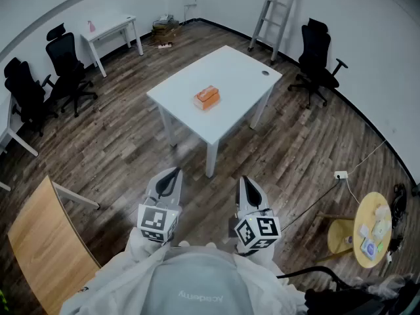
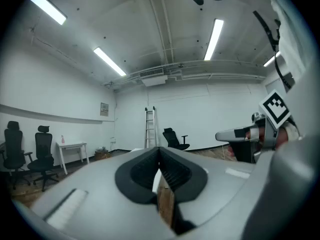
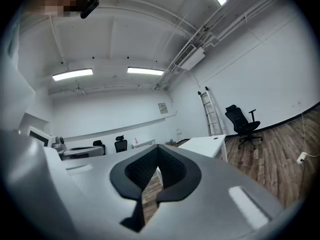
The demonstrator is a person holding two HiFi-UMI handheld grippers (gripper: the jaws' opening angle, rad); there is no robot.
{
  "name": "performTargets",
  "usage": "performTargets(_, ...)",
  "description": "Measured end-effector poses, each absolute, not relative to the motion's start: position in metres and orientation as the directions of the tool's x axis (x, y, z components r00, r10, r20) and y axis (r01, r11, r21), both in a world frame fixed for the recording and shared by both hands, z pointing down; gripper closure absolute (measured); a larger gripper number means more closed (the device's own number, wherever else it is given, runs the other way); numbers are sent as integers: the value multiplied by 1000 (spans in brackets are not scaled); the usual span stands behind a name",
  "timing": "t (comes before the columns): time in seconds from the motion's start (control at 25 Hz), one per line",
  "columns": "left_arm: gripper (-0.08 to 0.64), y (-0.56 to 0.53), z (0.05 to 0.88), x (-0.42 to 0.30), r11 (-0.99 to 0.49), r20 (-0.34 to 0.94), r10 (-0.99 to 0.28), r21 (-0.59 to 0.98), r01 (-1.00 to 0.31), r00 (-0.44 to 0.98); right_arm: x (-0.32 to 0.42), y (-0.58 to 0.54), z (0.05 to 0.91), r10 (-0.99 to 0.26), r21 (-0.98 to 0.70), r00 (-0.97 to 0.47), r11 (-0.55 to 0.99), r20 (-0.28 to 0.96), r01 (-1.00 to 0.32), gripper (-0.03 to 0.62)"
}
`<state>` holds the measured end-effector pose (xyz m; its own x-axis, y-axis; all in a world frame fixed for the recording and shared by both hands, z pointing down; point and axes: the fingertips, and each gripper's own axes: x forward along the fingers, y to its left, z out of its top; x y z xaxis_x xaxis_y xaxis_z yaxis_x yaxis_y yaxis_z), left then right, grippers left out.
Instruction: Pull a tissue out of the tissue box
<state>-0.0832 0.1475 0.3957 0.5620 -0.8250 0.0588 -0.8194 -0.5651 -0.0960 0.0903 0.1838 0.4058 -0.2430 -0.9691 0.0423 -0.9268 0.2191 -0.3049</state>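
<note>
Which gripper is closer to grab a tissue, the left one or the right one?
Left, but only just. The tissue box sits on the table far ahead, about midway between both. The left gripper looks slightly nearer than the right gripper. Both are shut and empty.
</note>
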Motion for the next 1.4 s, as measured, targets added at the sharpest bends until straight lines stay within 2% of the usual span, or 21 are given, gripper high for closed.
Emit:
performTargets(0.92, 560, 131, 417, -60, -519, 106, -853, -85, -850, 510, 117, 158, 428, -952, -330, -299, 265, 56, -906, 592)
performTargets(1.4, 560, 52, 437, -57, -551, 127, -831, -66, -832, 541, 125, 97, 441, -963, -318, -247, 201, 110, -926, 592)
